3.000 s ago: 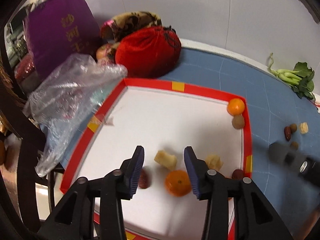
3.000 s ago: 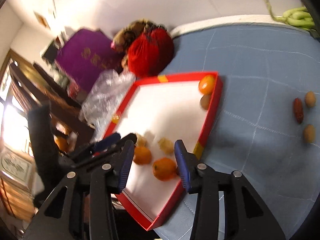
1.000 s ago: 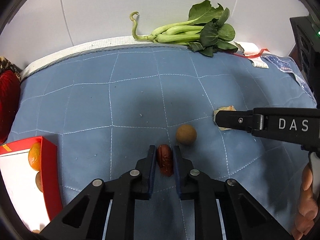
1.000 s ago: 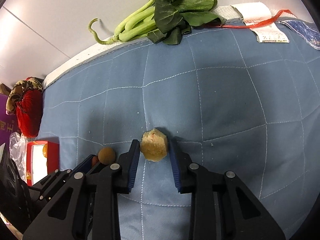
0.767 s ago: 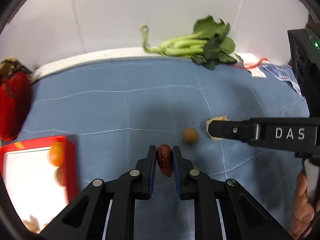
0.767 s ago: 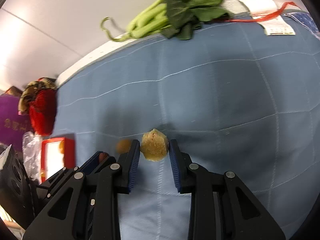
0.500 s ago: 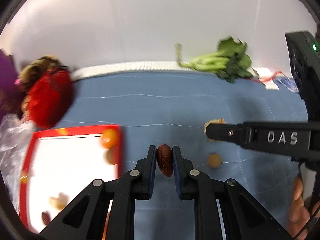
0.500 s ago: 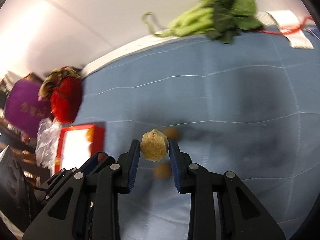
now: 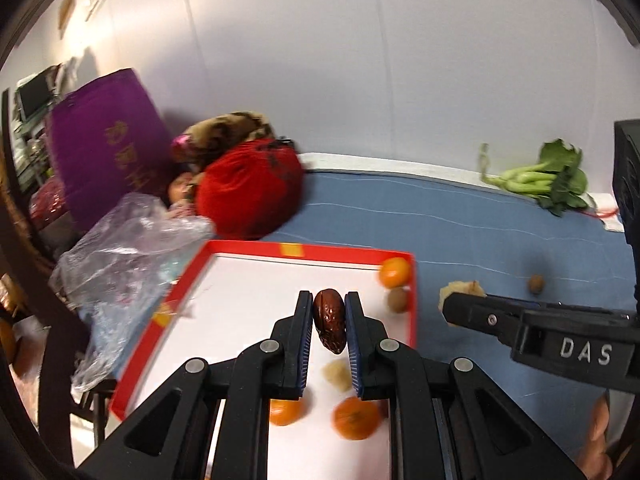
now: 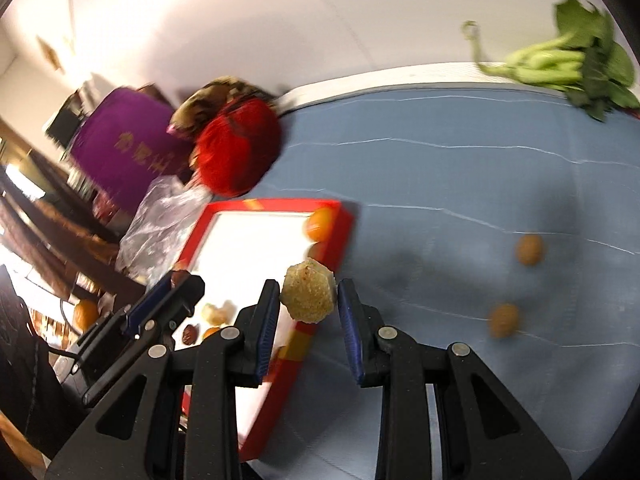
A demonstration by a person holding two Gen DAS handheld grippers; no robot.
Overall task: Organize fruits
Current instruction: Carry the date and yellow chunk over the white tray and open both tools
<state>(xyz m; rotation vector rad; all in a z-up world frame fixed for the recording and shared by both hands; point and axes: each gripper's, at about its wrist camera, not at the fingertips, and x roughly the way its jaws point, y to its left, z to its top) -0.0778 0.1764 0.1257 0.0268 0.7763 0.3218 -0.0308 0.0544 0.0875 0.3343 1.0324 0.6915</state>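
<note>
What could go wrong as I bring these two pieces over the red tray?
The left tongs pinch the red date along its narrow sides, so it may twist and slip. The right tongs carry the pale lump over the red tray rim; released early, it could land on the blue cloth. Dropped pieces might knock the oranges below.

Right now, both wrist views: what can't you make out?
- Left wrist: near end of the red tray hidden by the left gripper; one orange half covered.
- Right wrist: tray contents behind both grippers; two small round fruits motion-blurred, kind unclear.
- Left wrist: person's hand cut by the frame edge.
</note>
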